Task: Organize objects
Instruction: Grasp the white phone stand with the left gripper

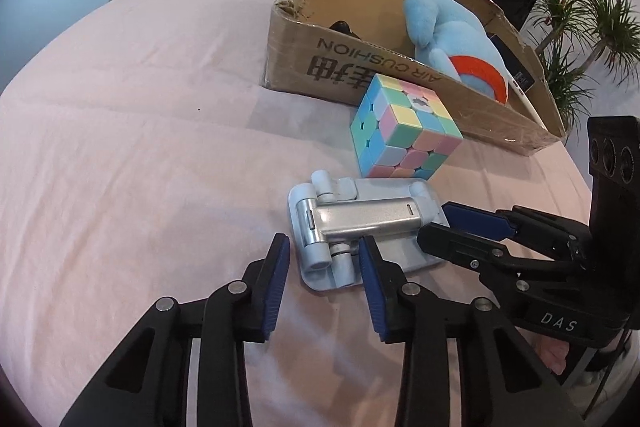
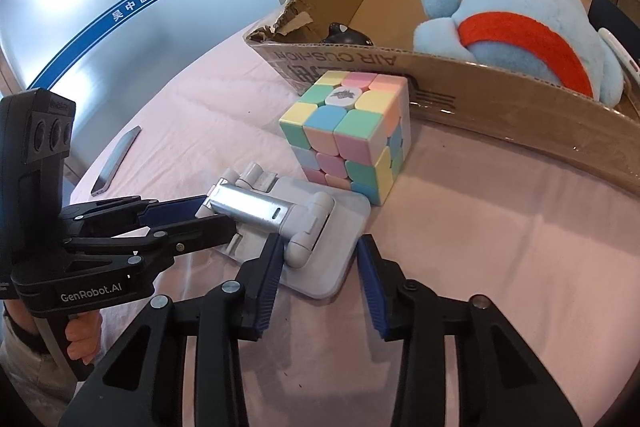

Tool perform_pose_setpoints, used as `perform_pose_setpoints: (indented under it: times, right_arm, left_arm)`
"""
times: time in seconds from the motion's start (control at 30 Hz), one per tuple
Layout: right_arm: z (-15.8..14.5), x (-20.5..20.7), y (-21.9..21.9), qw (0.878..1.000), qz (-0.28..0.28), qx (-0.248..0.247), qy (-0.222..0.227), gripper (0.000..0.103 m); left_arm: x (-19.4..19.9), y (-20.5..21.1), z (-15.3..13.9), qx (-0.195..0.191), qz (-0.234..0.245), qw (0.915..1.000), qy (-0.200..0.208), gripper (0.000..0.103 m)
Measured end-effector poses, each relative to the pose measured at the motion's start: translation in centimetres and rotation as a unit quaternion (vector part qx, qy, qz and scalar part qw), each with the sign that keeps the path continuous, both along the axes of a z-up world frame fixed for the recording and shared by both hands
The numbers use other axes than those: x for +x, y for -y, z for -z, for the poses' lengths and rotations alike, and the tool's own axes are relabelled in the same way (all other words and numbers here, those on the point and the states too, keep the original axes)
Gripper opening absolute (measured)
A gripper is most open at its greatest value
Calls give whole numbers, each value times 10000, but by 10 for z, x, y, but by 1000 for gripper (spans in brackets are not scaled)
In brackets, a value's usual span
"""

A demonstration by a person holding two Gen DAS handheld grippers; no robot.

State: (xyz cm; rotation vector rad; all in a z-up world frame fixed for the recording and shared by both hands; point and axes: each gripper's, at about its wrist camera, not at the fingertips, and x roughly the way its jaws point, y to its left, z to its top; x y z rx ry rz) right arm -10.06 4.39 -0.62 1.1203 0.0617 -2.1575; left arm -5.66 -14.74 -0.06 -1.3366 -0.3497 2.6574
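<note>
A grey folding phone stand (image 1: pixel 360 227) lies flat on the pink cloth, also in the right wrist view (image 2: pixel 292 223). A pastel puzzle cube (image 1: pixel 404 127) (image 2: pixel 348 135) stands just behind it, against the cardboard box (image 1: pixel 320 67) (image 2: pixel 520 131). My left gripper (image 1: pixel 324 283) (image 2: pixel 212 215) is open, its fingers on either side of one end of the stand. My right gripper (image 2: pixel 320 283) (image 1: pixel 436 223) is open around the stand's other end.
The box holds a blue plush toy with a red band (image 1: pixel 448 31) (image 2: pixel 516 31), a small black object (image 2: pixel 348 35) and a dark flat item (image 1: pixel 512 63). A phone (image 2: pixel 116 159) lies on the cloth at the left. Potted plants (image 1: pixel 588 23) stand behind.
</note>
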Motion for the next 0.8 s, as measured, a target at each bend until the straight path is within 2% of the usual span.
perform_pose_setpoints:
  times: [0.13,0.33,0.57,0.67,0.8]
  right_arm:
    - [0,0,6,10000,61,15,-16,37]
    - [0,2,14,9997,223,90,-87,38]
    - [3,4,23,9990,429,26,-110,42]
    - [3,5,26,9986,502,72,-140,42]
    - [4,5,26,9983,571,17,-105,42]
  left_arm:
    - [2,-5,0,-25,-126,9999,-47,29]
    - [3,-1,3,187,-306,9993,-71,29]
    - [5,-1,5,279,-386,9988,-136,29]
    - [8,-3,6,150,-383,9987,-286,31]
    - [9,0,7,271,-430,9983,-285,31]
